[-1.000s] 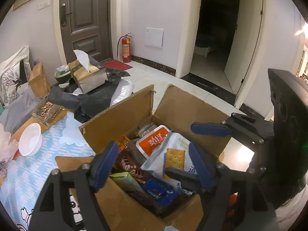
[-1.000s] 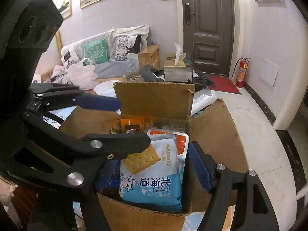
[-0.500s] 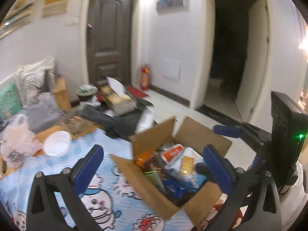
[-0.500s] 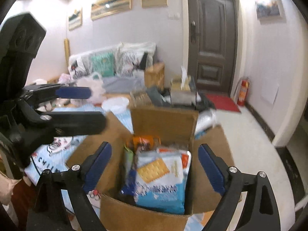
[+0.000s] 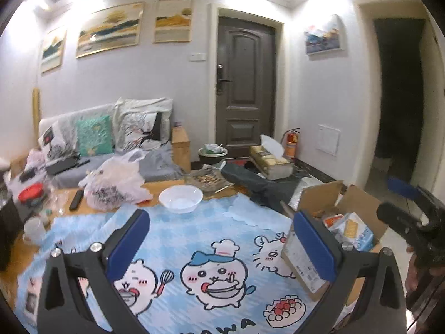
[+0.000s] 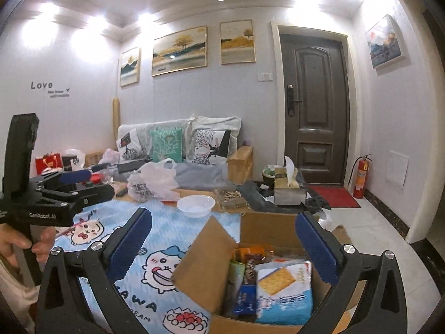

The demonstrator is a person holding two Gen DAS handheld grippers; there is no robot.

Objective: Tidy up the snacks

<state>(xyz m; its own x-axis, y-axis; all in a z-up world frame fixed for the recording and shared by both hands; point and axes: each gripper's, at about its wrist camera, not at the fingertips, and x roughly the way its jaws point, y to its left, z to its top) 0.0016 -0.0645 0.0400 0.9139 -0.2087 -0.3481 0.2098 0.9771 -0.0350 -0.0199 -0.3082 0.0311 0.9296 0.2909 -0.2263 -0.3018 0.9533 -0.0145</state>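
the left gripper hangs above the tabletop with its blue-padded jaws spread wide and nothing between them, over a pale blue cloth printed with cartoon animals. the right gripper is likewise spread wide and empty, poised above an open cardboard box that sits at the right edge of the tabletop with its flaps standing up. inside the box the snacks are packed upright and close together: a blue and white cracker bag at the near right, a dark blue packet just beside it on the left, a green packet against the left flap, and an orange packet toward the back. in the left wrist view the same box lies to the right of the gripper, its near side carrying a white label, and the cracker bag shows inside. farther along the tabletop a white bowl rests at the far edge of the cloth, with a white plastic bag to its left and a black remote beside that bag. a white mug stands near the left edge. beyond the bowl is a clear tray of small food pieces, then a tissue box lying on dark plastic wrapping. behind the tabletop a grey sofa holds patterned cushions, a red fire extinguisher stands by the dark door, and framed paintings hang on the wall.
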